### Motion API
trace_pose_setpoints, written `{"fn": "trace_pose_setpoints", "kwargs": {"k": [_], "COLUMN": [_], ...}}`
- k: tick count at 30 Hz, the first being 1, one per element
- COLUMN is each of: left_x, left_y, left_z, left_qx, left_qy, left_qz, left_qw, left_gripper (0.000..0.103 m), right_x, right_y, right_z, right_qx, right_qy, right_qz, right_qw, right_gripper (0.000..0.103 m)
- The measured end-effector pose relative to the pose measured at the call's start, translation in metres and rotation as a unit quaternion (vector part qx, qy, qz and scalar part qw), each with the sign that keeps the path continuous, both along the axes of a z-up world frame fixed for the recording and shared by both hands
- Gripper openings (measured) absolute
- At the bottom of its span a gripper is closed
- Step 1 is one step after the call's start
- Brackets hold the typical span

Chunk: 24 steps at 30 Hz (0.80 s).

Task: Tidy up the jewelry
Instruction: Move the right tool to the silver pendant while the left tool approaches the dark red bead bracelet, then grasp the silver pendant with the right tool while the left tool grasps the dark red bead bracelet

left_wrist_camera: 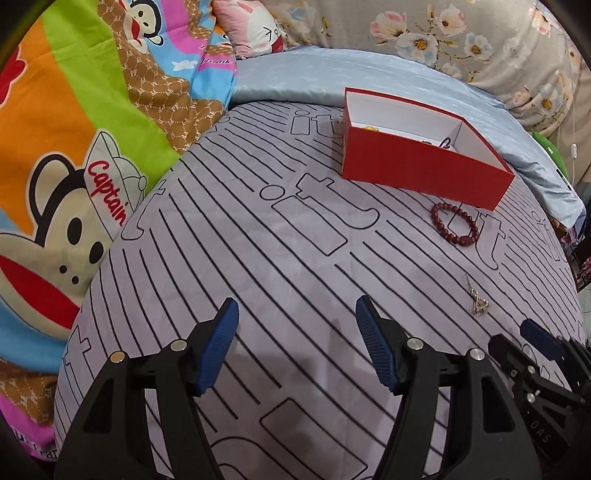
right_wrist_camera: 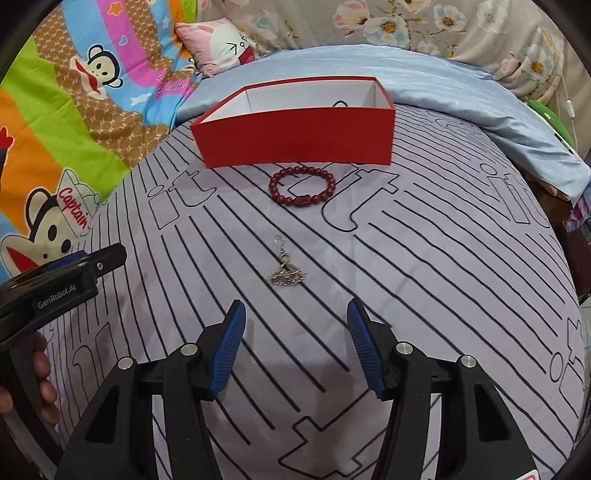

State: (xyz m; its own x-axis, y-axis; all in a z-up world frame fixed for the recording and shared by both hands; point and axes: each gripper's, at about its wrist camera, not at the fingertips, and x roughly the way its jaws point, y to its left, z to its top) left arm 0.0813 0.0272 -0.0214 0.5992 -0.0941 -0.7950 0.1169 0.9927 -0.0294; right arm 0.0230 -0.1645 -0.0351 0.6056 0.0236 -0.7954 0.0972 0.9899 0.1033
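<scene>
An open red box (right_wrist_camera: 295, 136) (left_wrist_camera: 421, 173) with white inside stands on the striped bed sheet; dark beads (left_wrist_camera: 445, 142) and something yellow (left_wrist_camera: 370, 129) lie in it. Just in front of the box lies a dark red bead bracelet (right_wrist_camera: 302, 189) (left_wrist_camera: 454, 224). Nearer to me a small silver earring (right_wrist_camera: 285, 271) (left_wrist_camera: 478, 304) lies on the sheet, straight ahead of my right gripper (right_wrist_camera: 295, 347), which is open and empty. My left gripper (left_wrist_camera: 297, 345) hangs open over bare sheet, left of the jewelry. Each gripper shows at the edge of the other's view.
A colourful cartoon monkey quilt (left_wrist_camera: 74, 147) (right_wrist_camera: 74, 122) is bunched at the left. A light blue cover (left_wrist_camera: 295, 77), a pink pillow (right_wrist_camera: 218, 44) and a floral quilt (right_wrist_camera: 461, 26) lie behind the box. The bed drops off at the right edge. A hand (right_wrist_camera: 42, 373) holds the left gripper's handle.
</scene>
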Motion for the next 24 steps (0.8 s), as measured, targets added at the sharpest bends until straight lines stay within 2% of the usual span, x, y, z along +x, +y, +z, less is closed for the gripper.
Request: {"fn": "trace_pose_setpoints", "kwargs": {"k": [3,12,20,24], "left_x": [-0.006,-0.013,-0.013,-0.012], "left_y": [0.003,0.003,-0.002,-0.003], "left_z": [-0.002,-0.011,-0.011,-0.012], "left_qx": [0.005,0.006,0.007,0.006], "left_qy": [0.000,0.011,0.012,0.013], "left_qz": [-0.001,-0.007,-0.014,-0.016], "left_qw": [1.0000,0.9999,0.9998,0.9998], "left_gripper": [0.062,0.063,0.062,0.062], "right_x": [0.006,0.024,0.031,0.030], "right_y": [0.004,0.005,0.007,0.007], "right_z": [-0.004,-0.013,-0.014,-0.014], "right_qx": [-0.004,-0.011,-0.018,-0.021], "right_qy": [0.003,0.007,0.006,0.004], "right_qz": [0.003,0.001,0.003,0.004], "right_qw": [1.000,1.000,1.000,1.000], "right_gripper": [0.054,0.042,0.021,0.018]}}
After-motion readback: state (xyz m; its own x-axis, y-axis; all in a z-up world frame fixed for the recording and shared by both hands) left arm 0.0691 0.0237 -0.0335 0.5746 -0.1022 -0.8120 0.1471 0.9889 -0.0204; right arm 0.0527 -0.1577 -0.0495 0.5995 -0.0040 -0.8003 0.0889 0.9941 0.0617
